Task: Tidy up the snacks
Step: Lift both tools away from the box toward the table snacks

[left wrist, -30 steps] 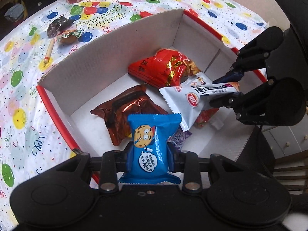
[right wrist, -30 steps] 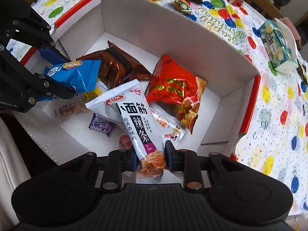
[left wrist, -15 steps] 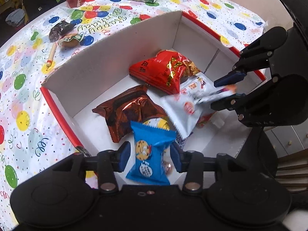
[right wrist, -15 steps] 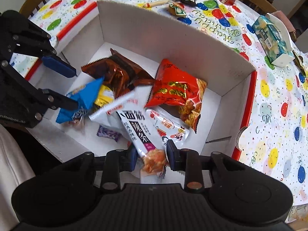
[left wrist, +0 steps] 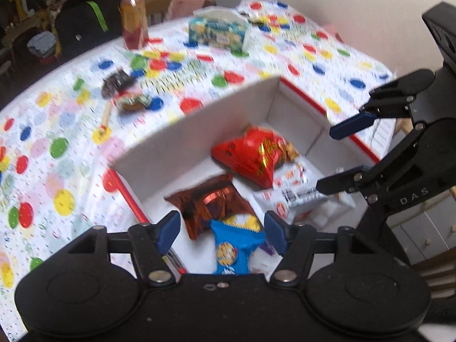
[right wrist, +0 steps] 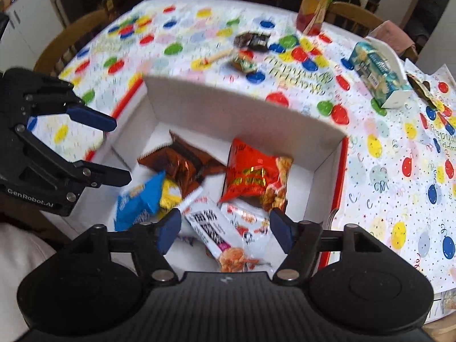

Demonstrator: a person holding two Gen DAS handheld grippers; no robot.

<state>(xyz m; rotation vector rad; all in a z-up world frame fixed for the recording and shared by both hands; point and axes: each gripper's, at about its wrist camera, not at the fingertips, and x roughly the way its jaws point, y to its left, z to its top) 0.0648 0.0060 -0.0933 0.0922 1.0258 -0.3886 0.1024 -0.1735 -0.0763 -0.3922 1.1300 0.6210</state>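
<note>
White cardboard box (left wrist: 205, 131), red-trimmed, one, on the balloon-print counter (left wrist: 71, 142).

Left wrist view: left tool (left wrist: 222, 232) spread wide, holding nothing, above the box's near edge. Inside the box: one blue cookie packet (left wrist: 232, 249) at the near edge, directly below the tool; one brown foil packet (left wrist: 211, 203) beside it; one red snack bag (left wrist: 253, 156) toward the far wall; one white strip packet (left wrist: 290, 198) near the right wall. Right tool (left wrist: 342, 156) wide apart, empty, over the right wall. On the counter's far edge: one juice bottle (left wrist: 133, 18), one tissue pack (left wrist: 218, 30). Loose by the left edge: two small wrapped sweets (left wrist: 122, 91), one stick (left wrist: 106, 116).

Right wrist view: right tool (right wrist: 225, 229) gaping, empty, over the white strip packet (right wrist: 216, 228). Shown here only: one yellow packet (right wrist: 171, 193) under the blue one (right wrist: 139, 202), one further white packet (right wrist: 245, 216) below the red bag (right wrist: 253, 173), and wooden chair backs (right wrist: 71, 37) past the counter's far edge.
</note>
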